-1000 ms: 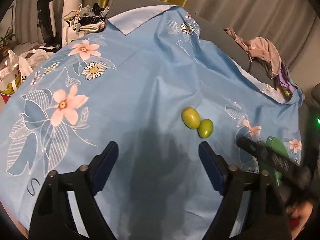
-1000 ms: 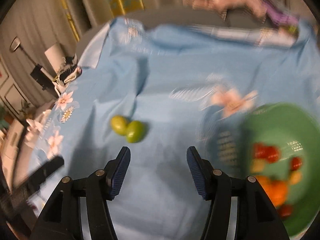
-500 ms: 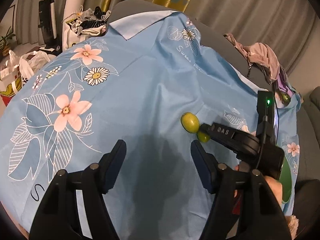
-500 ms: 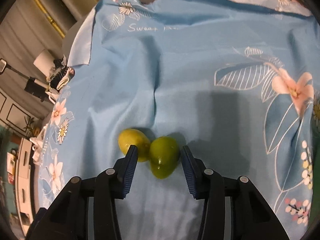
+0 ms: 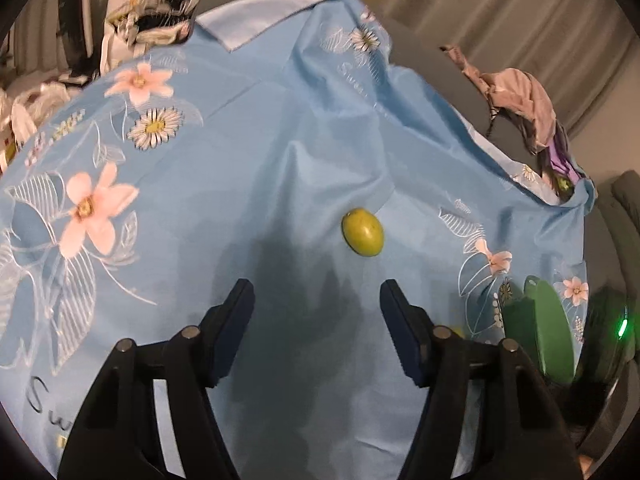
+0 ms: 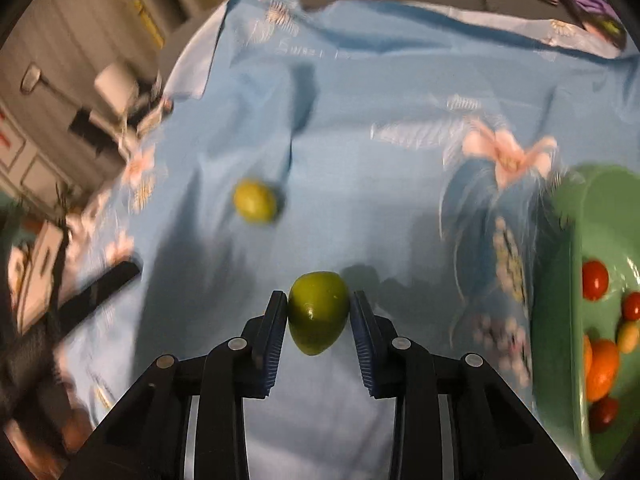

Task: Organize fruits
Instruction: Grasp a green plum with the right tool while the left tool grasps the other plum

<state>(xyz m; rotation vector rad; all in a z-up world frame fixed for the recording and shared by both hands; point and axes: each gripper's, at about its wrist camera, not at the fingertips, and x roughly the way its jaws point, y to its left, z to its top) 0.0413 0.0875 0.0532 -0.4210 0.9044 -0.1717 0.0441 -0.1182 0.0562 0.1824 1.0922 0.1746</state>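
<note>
My right gripper is shut on a green fruit and holds it above the blue flowered cloth. A second yellow-green fruit lies on the cloth to the far left of it; it also shows in the left wrist view, ahead and slightly right of my left gripper, which is open and empty. A green bowl at the right holds red and orange fruits. Its rim shows in the left wrist view.
The blue cloth covers a rounded surface with folds. A pile of clothes lies at the back right. Clutter and bags stand beyond the cloth's far left edge. Curtains hang behind.
My right gripper closed on one of the two green fruits and lifted it away toward the bowl. One fruit stays on the cloth. The left gripper stayed open.
</note>
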